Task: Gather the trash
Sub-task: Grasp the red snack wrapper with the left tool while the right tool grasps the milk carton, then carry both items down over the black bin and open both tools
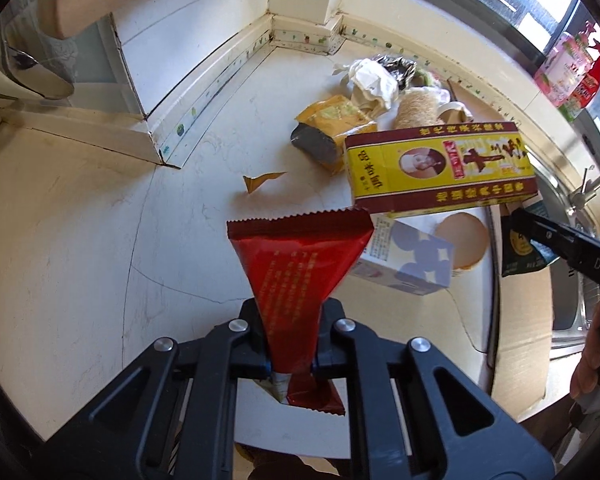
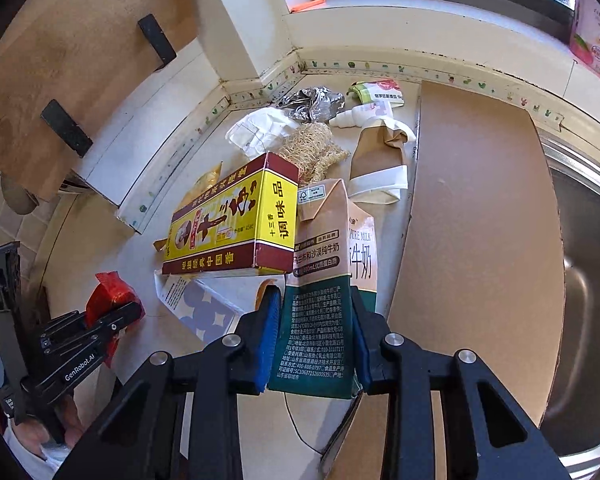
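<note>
A red foil snack wrapper with a serrated top edge (image 1: 300,268) is clamped between the closed fingers of the left gripper (image 1: 292,344), at the lower centre of the left wrist view; its lower end hangs out below the jaws. In the right wrist view the same wrapper (image 2: 114,292) is seen at the lower left, mostly hidden by the left gripper (image 2: 130,312).

A brown, white and green milk carton (image 2: 326,280) is pinched between the blue-padded fingers (image 2: 270,336) of the right gripper (image 2: 314,340), the jaws set about a carton's width apart. In the left wrist view only a dark green corner of this carton (image 1: 520,248) shows at the right edge, behind the right gripper (image 1: 540,236).

One yellow and maroon cardboard seasoning box (image 2: 236,224) lies just left of the carton, resting on one white box printed with grey-blue shapes (image 2: 204,308), which is largely covered. Behind them, toward the upper centre, a heap is seen: one crumpled silver foil (image 2: 314,102), one white crumpled paper (image 2: 260,130), one tan fibrous loofah pad (image 2: 316,150), one small white bottle (image 2: 362,114), one brown paper bag with white bands (image 2: 380,160) and one green and white sachet (image 2: 378,92). A yellow pouch (image 1: 336,120) and a small yellow scrap (image 1: 260,180) lie on the cream tabletop (image 1: 80,220). A flat brown cardboard sheet (image 2: 480,220) covers the right side, beside a steel sink (image 2: 592,300) cut off by the frame.
</note>
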A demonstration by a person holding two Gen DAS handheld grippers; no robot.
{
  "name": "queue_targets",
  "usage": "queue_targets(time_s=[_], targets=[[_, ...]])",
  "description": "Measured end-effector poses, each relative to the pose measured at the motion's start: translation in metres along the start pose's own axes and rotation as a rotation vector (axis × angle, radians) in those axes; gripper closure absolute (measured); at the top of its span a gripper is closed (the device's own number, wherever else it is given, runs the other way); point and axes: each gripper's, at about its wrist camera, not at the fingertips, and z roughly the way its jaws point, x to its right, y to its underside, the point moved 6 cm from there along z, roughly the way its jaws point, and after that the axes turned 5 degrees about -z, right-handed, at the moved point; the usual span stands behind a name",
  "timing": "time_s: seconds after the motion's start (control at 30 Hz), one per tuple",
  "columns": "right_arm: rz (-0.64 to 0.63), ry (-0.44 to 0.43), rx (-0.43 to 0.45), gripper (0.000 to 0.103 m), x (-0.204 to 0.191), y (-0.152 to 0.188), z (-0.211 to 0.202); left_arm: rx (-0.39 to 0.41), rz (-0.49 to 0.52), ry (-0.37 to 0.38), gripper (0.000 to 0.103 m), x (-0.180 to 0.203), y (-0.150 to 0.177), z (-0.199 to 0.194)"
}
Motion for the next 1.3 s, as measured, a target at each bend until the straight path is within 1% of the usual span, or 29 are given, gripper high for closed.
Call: queue_targets(time_s=[0.1, 0.2, 0.37, 0.47, 0.67, 0.77, 1.0, 1.13, 1.23, 1.3], targets=[[0.003, 0.004, 0.023, 0.071, -0.003, 0.009, -0.016, 0.021, 0.008, 0.006, 0.094, 0.003, 0.002, -0.015], [0.010, 0.032, 0.052, 0.071, -0.004, 0.015, -0.029, 0.037, 0.013, 0.011, 0.094, 0.005, 0.004, -0.029], [0.054, 0.055, 0.103, 0.071, -0.004, 0.021, -0.053, 0.071, 0.038, 0.030, 0.094, 0.006, 0.014, -0.061], [0.056, 0.078, 0.149, 0.071, -0.012, 0.029, -0.074, 0.091, 0.062, 0.046, 0.094, 0.008, 0.023, -0.082], [0.049, 0.073, 0.202, 0.071, -0.050, 0.061, -0.115, 0.118, 0.116, 0.069, 0.094, 0.005, 0.051, -0.119], [0.052, 0.080, 0.216, 0.071, -0.075, 0.086, -0.131, 0.115, 0.147, 0.077, 0.094, -0.001, 0.072, -0.135], [0.057, 0.094, 0.204, 0.071, -0.138, 0.162, -0.152, 0.095, 0.196, 0.100, 0.094, -0.027, 0.133, -0.159], [0.070, 0.099, 0.192, 0.071, -0.165, 0.211, -0.156, 0.061, 0.230, 0.107, 0.094, -0.039, 0.172, -0.158], [0.078, 0.100, 0.152, 0.071, -0.180, 0.247, -0.152, 0.028, 0.243, 0.108, 0.094, -0.046, 0.198, -0.154], [0.077, 0.101, 0.122, 0.071, -0.187, 0.267, -0.148, 0.018, 0.258, 0.095, 0.094, -0.050, 0.212, -0.149]])
